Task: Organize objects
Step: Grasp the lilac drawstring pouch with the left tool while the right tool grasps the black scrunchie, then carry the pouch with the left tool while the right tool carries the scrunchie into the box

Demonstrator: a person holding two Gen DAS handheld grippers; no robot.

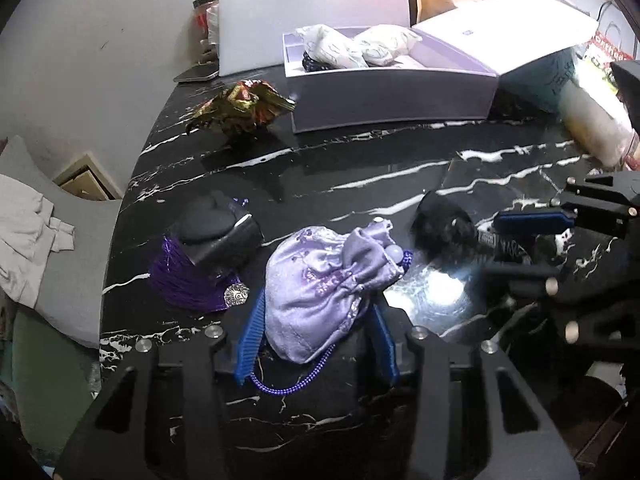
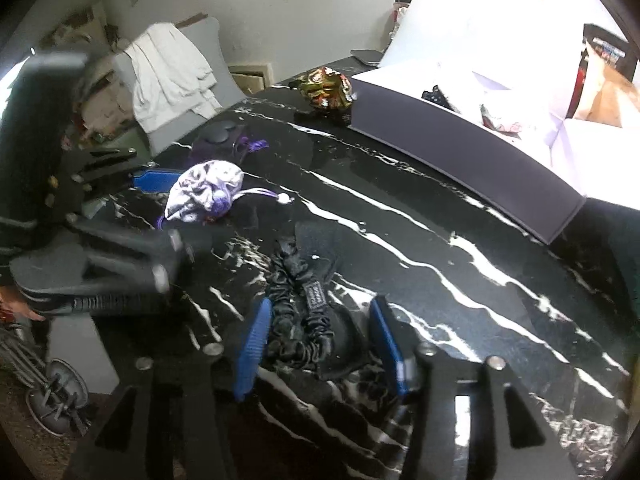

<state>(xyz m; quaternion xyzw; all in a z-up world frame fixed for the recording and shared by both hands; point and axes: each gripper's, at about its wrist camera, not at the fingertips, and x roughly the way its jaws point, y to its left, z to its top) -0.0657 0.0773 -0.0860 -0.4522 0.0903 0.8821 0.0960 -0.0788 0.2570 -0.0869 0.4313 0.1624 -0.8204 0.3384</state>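
Observation:
A lilac satin drawstring pouch lies on the black marble table with a purple bead chain trailing beneath it. My left gripper has a blue pad against each side of the pouch and is shut on it. From the right wrist view the same pouch shows beside the left gripper. A black ruffled scrunchie with a small label rests on the table between the pads of my right gripper. Its right pad stands off from the scrunchie, so this gripper is open. The right gripper also shows at the left view's right edge.
An open lavender box holding white pouches stands at the back. A crumpled foil wrapper bundle lies left of it. A purple tassel under a black heart-topped case sits beside the pouch. A plastic bag is at the right; a grey chair with white cloth stands off the table.

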